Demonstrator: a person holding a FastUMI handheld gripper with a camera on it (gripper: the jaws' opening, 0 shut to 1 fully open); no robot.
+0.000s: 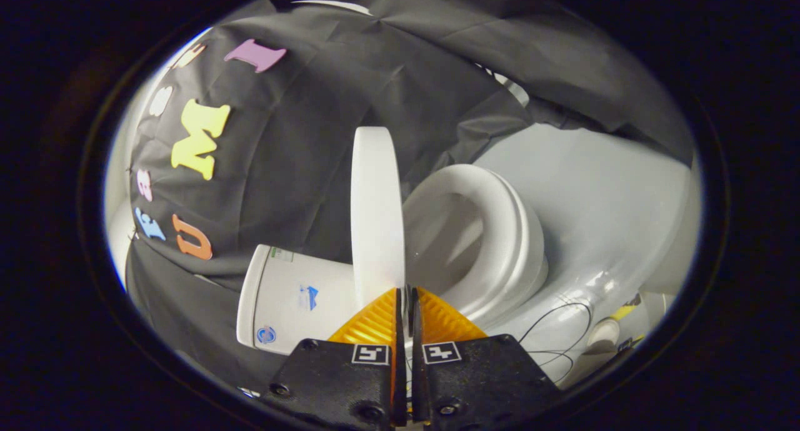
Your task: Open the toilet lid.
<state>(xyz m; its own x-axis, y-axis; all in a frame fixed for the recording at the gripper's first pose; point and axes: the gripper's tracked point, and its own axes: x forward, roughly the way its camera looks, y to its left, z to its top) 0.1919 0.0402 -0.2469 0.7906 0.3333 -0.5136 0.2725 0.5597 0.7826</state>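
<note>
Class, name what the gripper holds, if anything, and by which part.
The gripper is shut on the toilet lid, pinching its thin free edge.

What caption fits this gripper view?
Gripper pinching the raised toilet lid, with the seat and tank beyond.

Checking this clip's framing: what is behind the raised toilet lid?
Behind the lid, held edge-on by the fingers, stands the white tank, with the booth's black cloth beyond. The lid covers the tank's far end.
</note>
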